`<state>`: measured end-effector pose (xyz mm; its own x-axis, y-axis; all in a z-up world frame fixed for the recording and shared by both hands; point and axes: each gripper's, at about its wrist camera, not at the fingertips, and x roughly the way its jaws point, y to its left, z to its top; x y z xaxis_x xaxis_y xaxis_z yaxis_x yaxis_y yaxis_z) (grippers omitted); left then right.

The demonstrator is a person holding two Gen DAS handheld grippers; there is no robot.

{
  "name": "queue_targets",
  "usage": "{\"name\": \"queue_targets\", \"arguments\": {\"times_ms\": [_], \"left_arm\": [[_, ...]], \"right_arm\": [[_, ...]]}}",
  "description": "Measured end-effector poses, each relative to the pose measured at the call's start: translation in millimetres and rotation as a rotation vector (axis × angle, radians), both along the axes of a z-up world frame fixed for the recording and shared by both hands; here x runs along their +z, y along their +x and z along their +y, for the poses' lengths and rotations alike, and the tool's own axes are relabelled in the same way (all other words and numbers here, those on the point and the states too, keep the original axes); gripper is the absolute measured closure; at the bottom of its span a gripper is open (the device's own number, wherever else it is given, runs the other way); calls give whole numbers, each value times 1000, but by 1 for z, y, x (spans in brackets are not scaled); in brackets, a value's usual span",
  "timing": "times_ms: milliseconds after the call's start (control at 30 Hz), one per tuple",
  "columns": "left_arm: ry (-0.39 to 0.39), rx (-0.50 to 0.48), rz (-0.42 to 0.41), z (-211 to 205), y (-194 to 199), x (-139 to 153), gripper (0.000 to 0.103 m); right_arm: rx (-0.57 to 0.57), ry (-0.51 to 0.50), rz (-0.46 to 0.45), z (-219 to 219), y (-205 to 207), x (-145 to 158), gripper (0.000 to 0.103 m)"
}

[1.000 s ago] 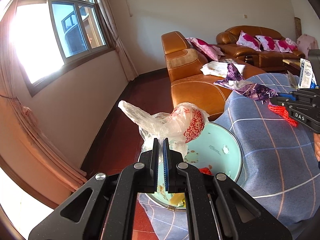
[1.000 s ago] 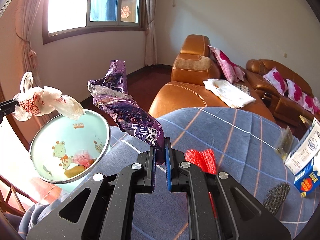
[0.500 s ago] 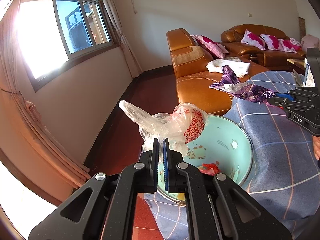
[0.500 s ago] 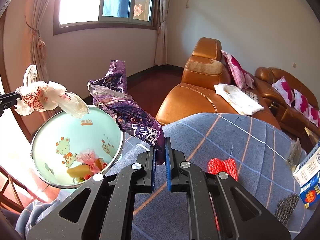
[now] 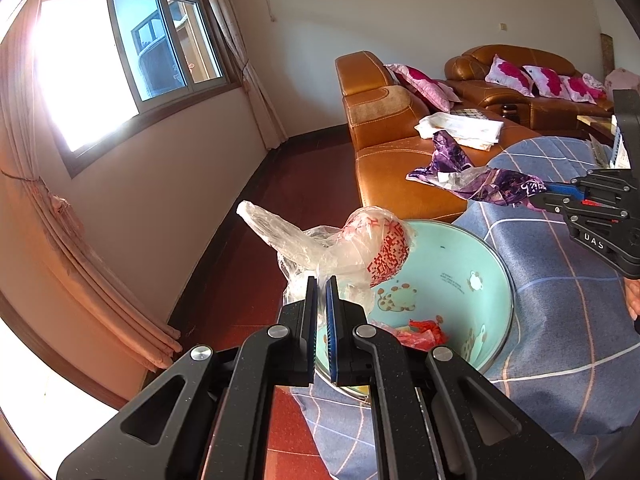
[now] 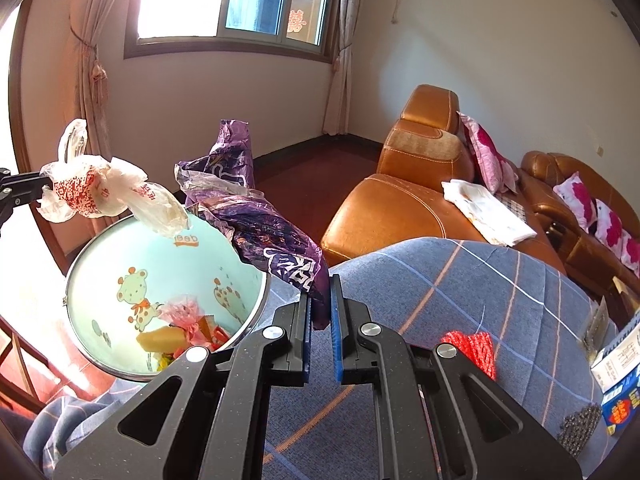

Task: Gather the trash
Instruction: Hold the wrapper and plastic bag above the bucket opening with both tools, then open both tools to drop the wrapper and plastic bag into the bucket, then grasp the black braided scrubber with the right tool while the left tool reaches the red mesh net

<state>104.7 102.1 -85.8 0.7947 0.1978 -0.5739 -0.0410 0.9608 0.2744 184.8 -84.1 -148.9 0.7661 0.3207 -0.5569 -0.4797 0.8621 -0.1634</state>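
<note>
My left gripper is shut on a clear plastic bag with red print and holds it over the near rim of a light-blue cartoon-printed bin. The bag also shows in the right wrist view. My right gripper is shut on a crumpled purple wrapper, which hangs at the bin's rim. The wrapper also shows in the left wrist view. The bin holds red, pink and yellow scraps.
A blue plaid cloth covers the table. On it lie a red mesh scrap, a dark scrubber and a milk carton at the right. An orange leather sofa stands behind. A dark red floor lies beyond.
Both grippers moved toward the bin with their loads. The purple wrapper now reaches the bin's rim, and the plastic bag hangs closer over the opening.
</note>
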Motion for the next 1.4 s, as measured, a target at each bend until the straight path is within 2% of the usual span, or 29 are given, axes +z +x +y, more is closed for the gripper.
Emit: {"name": "queue_targets", "arguments": {"times_ms": [133,167,233,267,300,367,467,533,967,1067,1200,1267,1400], "left_arm": [[-6,-14,12,-3,0,-4,98],[-5,-15,14,-4,-1,-5,95],[-6,-17,17,-7,-1,-7,89],[-2,-15,18,-7,-1,-8,81],[-2,-14,21,-8,0,-9,74],[-5,-3,18,-7,0,-9,56],[0,2,20,-6,-1,-11,55],[-6,11,20,-5,0,-11,49],[4,27,31,-6,2,-14,38],[8,28,29,-10,3,-14,32],[8,1,32,-25,5,-16,30],[6,-18,30,-35,6,-17,26],[-9,-71,33,-63,13,-20,25]], "right_arm": [[22,-12,-3,3,0,-1,94],[31,-16,-3,5,-2,-1,93],[61,-28,-4,9,-4,-2,84],[75,-38,-12,12,-7,-2,67],[83,-42,-17,13,-8,-2,61],[84,-51,-26,14,-10,-3,61],[76,-49,-18,12,-8,-4,59],[71,-44,-12,11,-6,-4,59],[42,-54,-18,8,-6,-7,54],[1,-25,-8,-3,-7,-4,54],[-76,4,-1,-26,-18,3,52],[-131,10,-5,-45,-28,6,51],[-287,59,20,-101,-44,10,49]]}}
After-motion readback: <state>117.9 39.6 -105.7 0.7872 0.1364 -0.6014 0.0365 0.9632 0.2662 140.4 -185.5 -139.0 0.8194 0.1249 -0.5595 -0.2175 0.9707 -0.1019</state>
